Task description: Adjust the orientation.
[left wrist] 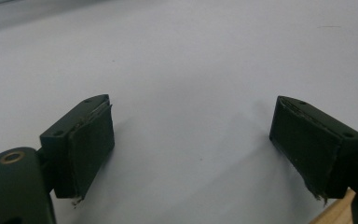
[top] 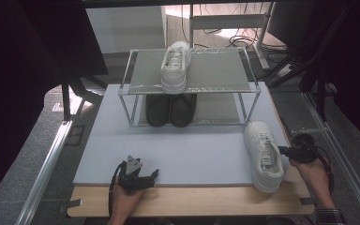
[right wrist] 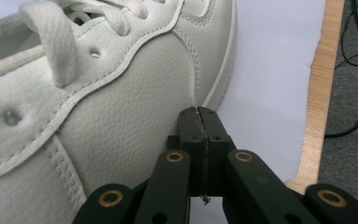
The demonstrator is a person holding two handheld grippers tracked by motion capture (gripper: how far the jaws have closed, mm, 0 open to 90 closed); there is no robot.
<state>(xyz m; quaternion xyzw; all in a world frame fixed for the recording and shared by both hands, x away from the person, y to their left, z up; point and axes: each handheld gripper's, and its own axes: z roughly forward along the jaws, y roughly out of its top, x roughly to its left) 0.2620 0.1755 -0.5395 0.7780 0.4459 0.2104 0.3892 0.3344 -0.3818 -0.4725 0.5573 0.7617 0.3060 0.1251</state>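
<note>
Here the right gripper (right wrist: 200,112), jaws pressed together, touched the side of the shoe (right wrist: 88,107); the left gripper (left wrist: 191,140) stood wide over the mat (left wrist: 191,56), well apart.

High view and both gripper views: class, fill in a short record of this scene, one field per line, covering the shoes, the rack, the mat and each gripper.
Loose shoe: white sneaker lying on the mat's right edge, toe toward the rack
Right gripper: jaws shut, tips against the sneaker's side, nothing between them
Left gripper: jaws open, nothing between them, above bare mat
Rack: two metal-framed shelves
Top shelf: one white shoe
Lower shelf: pair of black shoes
Mat: pale grey, on a wooden table
</note>
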